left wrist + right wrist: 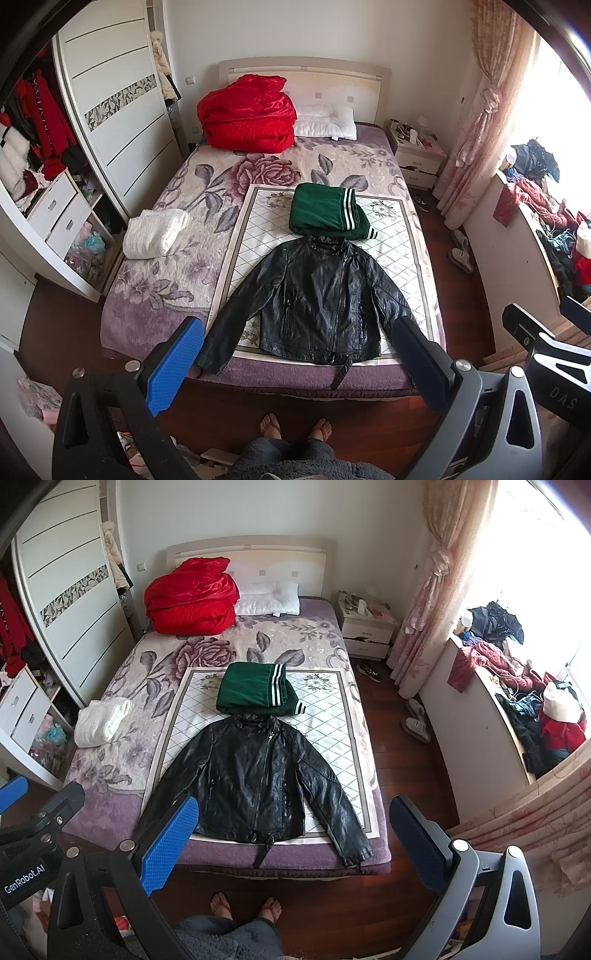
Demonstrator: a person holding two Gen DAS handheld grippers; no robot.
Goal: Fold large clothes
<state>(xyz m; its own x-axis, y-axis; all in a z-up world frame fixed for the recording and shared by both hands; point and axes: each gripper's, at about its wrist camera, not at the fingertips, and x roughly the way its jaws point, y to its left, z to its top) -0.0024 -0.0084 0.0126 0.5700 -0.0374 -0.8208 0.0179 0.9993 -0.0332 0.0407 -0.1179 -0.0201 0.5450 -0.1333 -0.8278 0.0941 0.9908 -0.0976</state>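
Observation:
A black leather jacket (pixel 314 299) lies flat, front up and zipped, sleeves spread, on a white quilted mat (pixel 255 236) at the foot of the bed; it also shows in the right wrist view (pixel 258 775). A folded green garment with white stripes (pixel 328 212) lies just behind its collar, also seen from the right wrist (pixel 258 692). My left gripper (pixel 299 354) is open and empty, held high above the foot of the bed. My right gripper (pixel 291 834) is open and empty at the same height, beside the left one.
A folded white knit (pixel 155 232) lies at the bed's left edge. A red duvet (pixel 247 118) and white pillow (pixel 327 122) sit at the headboard. A wardrobe (pixel 110 110) stands left, a nightstand (pixel 417 155) and a cluttered ledge (pixel 517 686) right. The person's feet (pixel 291 428) stand at the bed's foot.

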